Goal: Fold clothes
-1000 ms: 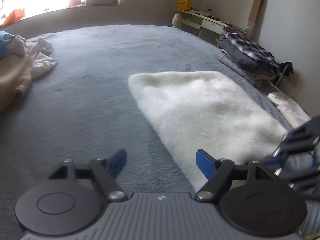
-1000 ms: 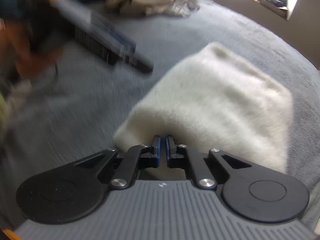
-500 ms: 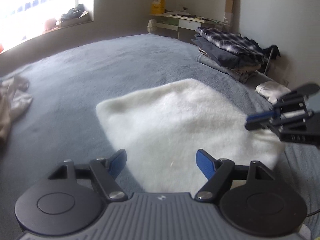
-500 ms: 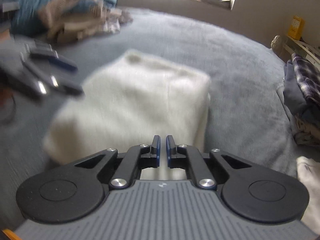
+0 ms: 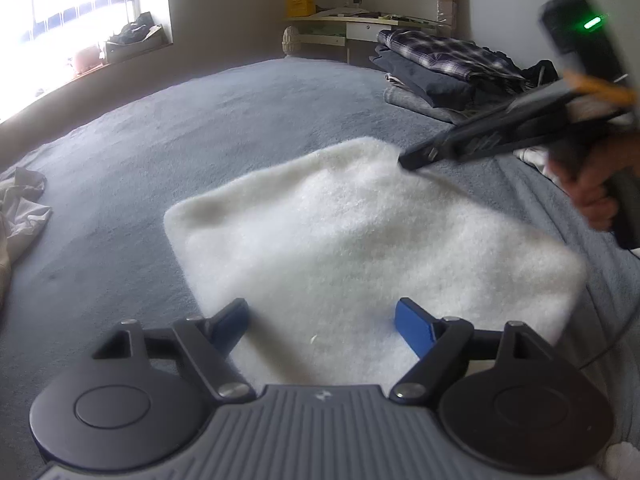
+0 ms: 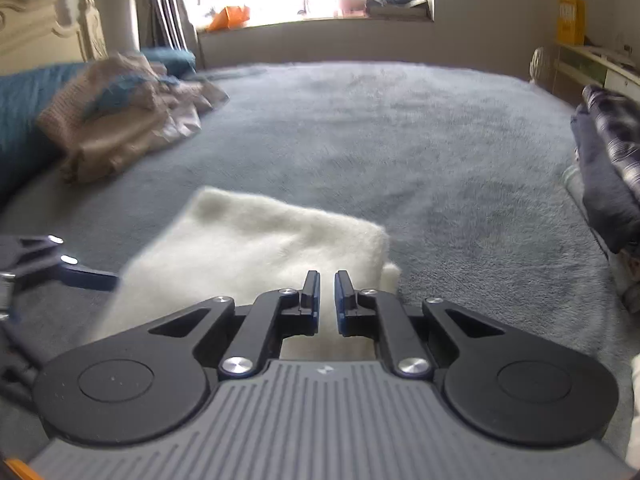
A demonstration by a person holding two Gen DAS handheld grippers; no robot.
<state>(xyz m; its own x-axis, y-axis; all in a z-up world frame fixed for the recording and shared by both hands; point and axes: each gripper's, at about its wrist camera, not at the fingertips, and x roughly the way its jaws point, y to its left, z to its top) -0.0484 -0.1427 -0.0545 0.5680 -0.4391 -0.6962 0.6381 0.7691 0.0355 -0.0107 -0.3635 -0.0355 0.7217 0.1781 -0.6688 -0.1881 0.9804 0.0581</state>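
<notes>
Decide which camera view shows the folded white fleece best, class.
The left wrist view: the white fleece lies nearly whole, all corners visible on the grey bed cover. The right wrist view shows it blurred, its near end hidden behind the right gripper.

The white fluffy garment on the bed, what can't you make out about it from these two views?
- Its near edge: hidden behind the left gripper body in the left wrist view.
- Whether the right gripper pinches the white fluffy garment: blurred in the left wrist view.
- What kind of garment: folded, no sleeves or collar showing.
</notes>
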